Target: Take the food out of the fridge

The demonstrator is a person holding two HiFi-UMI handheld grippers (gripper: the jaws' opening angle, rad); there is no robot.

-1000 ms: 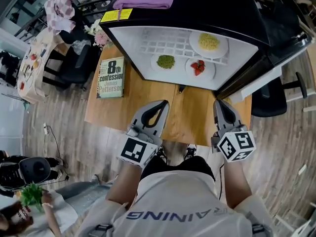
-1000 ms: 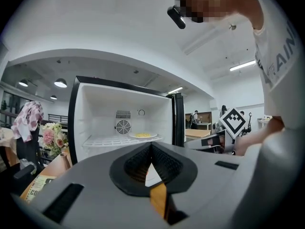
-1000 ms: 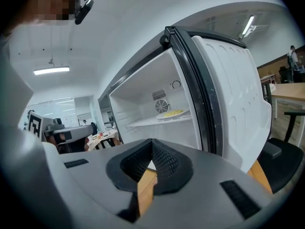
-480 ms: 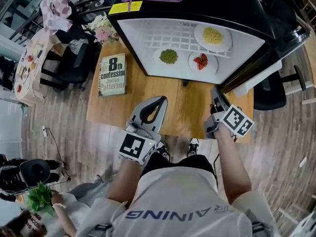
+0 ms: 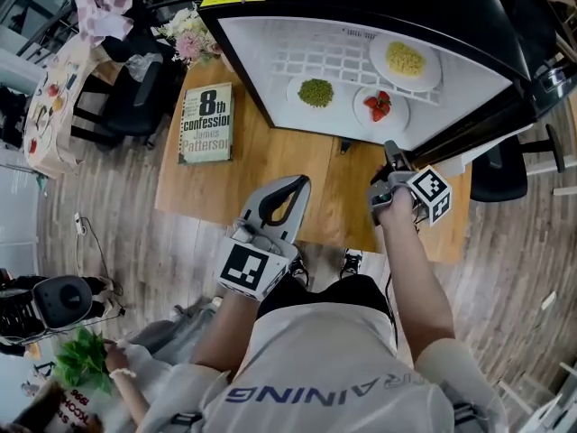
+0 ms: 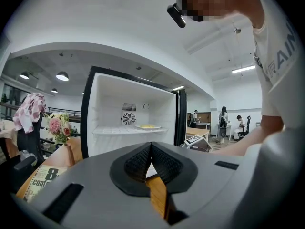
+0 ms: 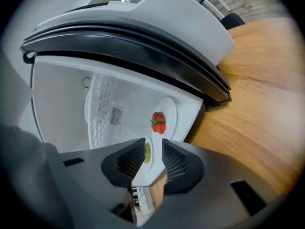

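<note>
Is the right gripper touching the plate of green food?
Apart. The head view shows the right gripper at the fridge's front edge, white floor between it and the plate of green food.

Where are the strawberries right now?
In the head view, the strawberries sit inside the open fridge, on the plate right of the green food.

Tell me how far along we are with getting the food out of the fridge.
Done: the fridge is open. In hand: the right gripper points at it, its jaws have just been opening, nothing gripped; the left gripper is shut and empty. Left: everything is inside, the yellow food on the shelf, the green food and strawberries below.
</note>
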